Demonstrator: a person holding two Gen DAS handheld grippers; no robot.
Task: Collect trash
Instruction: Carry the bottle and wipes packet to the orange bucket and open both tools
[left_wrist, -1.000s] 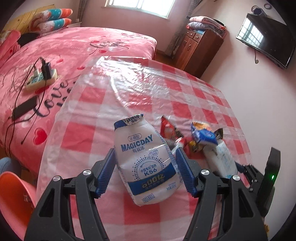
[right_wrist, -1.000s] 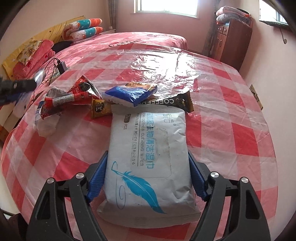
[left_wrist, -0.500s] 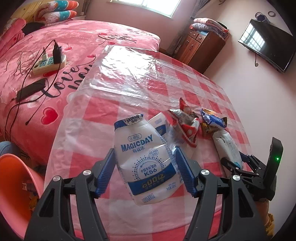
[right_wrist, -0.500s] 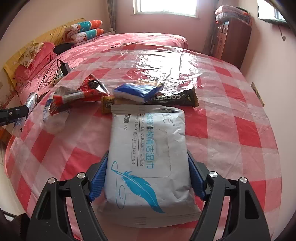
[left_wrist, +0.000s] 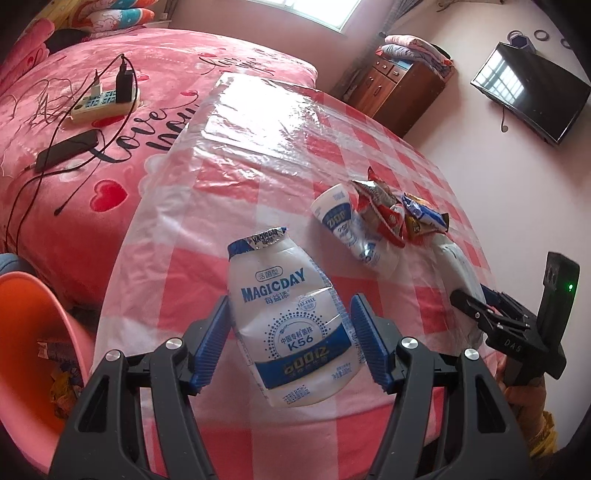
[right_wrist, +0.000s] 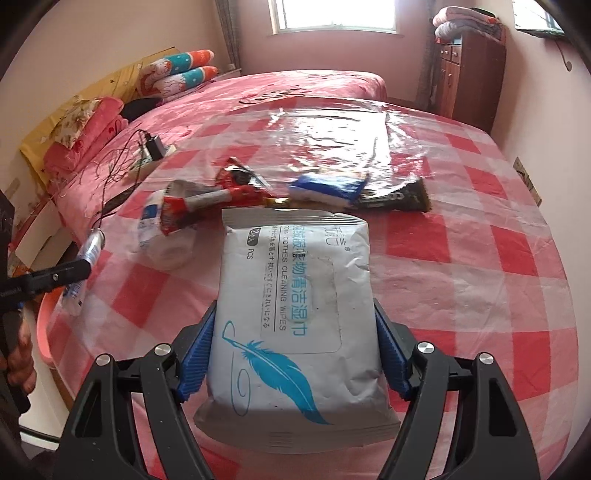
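My left gripper (left_wrist: 290, 339) is shut on a crushed white MAGICDAY bottle (left_wrist: 288, 321) and holds it above the near edge of the checked table (left_wrist: 258, 155). An orange bin (left_wrist: 33, 350) stands low at the left with wrappers inside. My right gripper (right_wrist: 293, 354) is shut on a grey wet-wipes pack (right_wrist: 295, 306) with a blue feather, above the table (right_wrist: 480, 258). A second white bottle (left_wrist: 351, 232), red wrappers (left_wrist: 384, 210) and a blue packet (left_wrist: 424, 214) lie together on the table. The right wrist view also shows the left gripper with its bottle (right_wrist: 85, 262) at the left.
A pink bed (left_wrist: 92, 110) behind the table carries a power strip (left_wrist: 107, 103), cables and a dark phone (left_wrist: 66, 149). A wooden cabinet (left_wrist: 402, 85) and a wall TV (left_wrist: 532, 96) stand far right. A dark coffee sachet (right_wrist: 391, 195) lies beyond the wipes.
My left gripper has drawn back and to the left with the bottle, bringing the orange bin into view. My right gripper has lifted the wipes pack back a little.
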